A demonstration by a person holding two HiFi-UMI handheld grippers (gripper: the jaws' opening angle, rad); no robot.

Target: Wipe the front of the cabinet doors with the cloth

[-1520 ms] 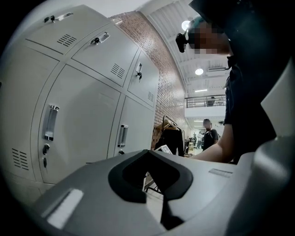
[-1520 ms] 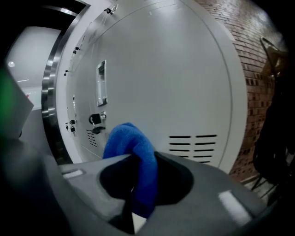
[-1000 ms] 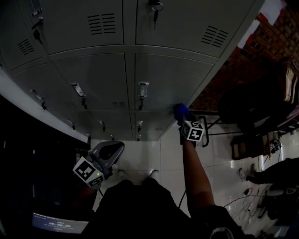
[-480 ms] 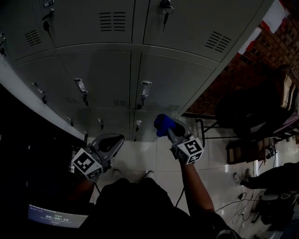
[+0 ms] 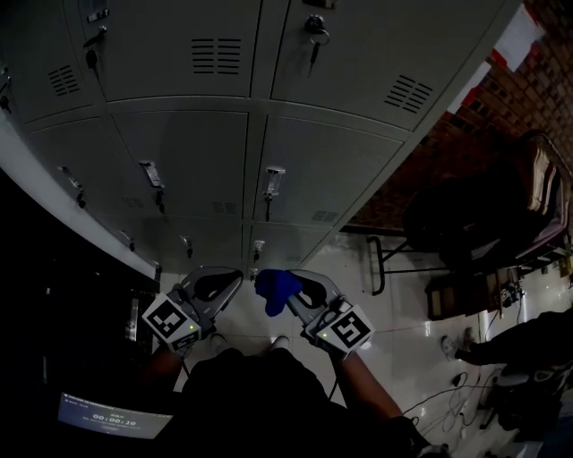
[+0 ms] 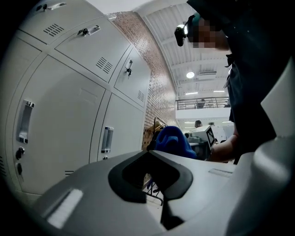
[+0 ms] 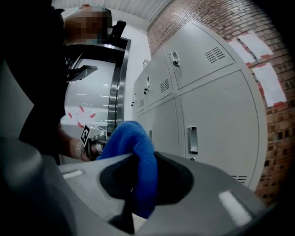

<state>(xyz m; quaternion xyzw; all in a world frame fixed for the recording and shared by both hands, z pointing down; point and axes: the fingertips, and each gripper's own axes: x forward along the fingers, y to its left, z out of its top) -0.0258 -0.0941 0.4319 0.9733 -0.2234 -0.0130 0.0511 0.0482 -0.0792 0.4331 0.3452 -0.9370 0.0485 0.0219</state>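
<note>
Grey metal cabinet doors (image 5: 192,161) with vents and small handles fill the upper head view. My right gripper (image 5: 291,282) is shut on a bunched blue cloth (image 5: 276,288), held low near my body and clear of the doors. In the right gripper view the cloth (image 7: 131,138) bulges up between the jaws of the right gripper (image 7: 143,159), with the doors (image 7: 221,115) to the right. My left gripper (image 5: 224,279) hangs beside it, shut with nothing in it. The left gripper view shows the left gripper (image 6: 150,154), the cloth (image 6: 173,140) beyond it and the doors (image 6: 60,120) on the left.
A key hangs in a top lock (image 5: 313,27). A brick wall (image 5: 528,80) adjoins the cabinet on the right, with a dark chair (image 5: 466,224) before it. Cables (image 5: 448,394) lie on the white tiled floor (image 5: 376,295). A dark unit with a screen (image 5: 103,419) stands at left.
My right gripper has come away from the lower right door and moved down and left with the cloth, ending next to the left gripper. The left gripper has barely moved.
</note>
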